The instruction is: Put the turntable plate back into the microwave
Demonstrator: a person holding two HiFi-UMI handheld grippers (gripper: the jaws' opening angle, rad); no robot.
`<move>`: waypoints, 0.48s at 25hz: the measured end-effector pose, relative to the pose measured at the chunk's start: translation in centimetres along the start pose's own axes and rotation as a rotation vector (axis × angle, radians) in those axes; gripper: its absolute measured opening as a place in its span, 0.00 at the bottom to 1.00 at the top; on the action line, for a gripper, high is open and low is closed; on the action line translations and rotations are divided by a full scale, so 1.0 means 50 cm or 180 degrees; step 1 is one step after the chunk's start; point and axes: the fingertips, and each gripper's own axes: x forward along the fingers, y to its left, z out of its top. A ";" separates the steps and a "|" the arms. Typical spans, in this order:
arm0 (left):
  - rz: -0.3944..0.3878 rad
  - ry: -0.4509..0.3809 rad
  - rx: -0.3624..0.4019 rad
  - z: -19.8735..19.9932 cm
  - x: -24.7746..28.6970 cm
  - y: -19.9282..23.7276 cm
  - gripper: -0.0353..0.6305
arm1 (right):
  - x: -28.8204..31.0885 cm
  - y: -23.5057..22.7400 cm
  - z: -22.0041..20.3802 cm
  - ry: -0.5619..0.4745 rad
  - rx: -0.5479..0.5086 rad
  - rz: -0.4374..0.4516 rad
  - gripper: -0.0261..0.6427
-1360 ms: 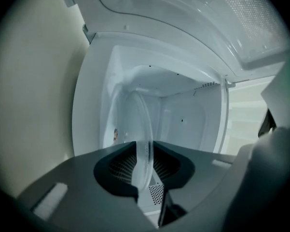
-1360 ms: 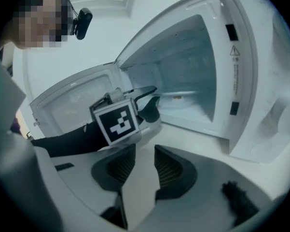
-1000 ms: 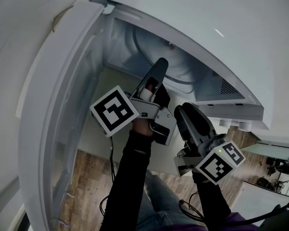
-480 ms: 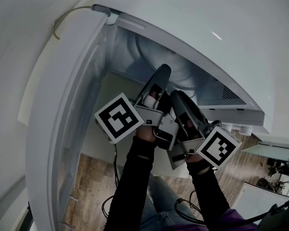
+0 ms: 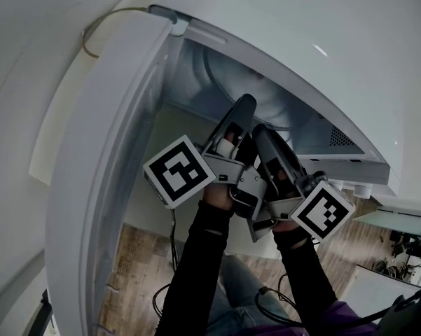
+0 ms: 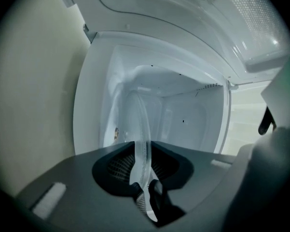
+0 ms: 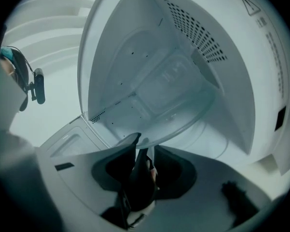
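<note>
Plainly, the white microwave (image 5: 196,75) stands with its door (image 5: 105,159) swung wide open, at the left in the head view. The clear glass turntable plate (image 7: 173,91) is held tilted inside the cavity, its near rim at the opening; whether it rests on the cavity floor I cannot tell. The left gripper (image 5: 244,102) has that rim pinched between its jaws, which have just been closing on the glass. Just beside it, the right gripper (image 5: 260,131) keeps its jaws apart, the rim at their tips but not visibly pressed.
</note>
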 end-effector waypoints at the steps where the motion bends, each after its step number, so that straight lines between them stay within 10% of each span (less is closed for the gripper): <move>1: 0.0002 0.0003 -0.0032 0.001 -0.002 0.000 0.17 | 0.002 0.001 -0.001 0.0003 0.0009 0.0008 0.23; 12: 0.0399 0.0065 0.0426 -0.017 -0.063 0.022 0.11 | 0.010 -0.035 -0.009 0.0116 0.0012 -0.0081 0.23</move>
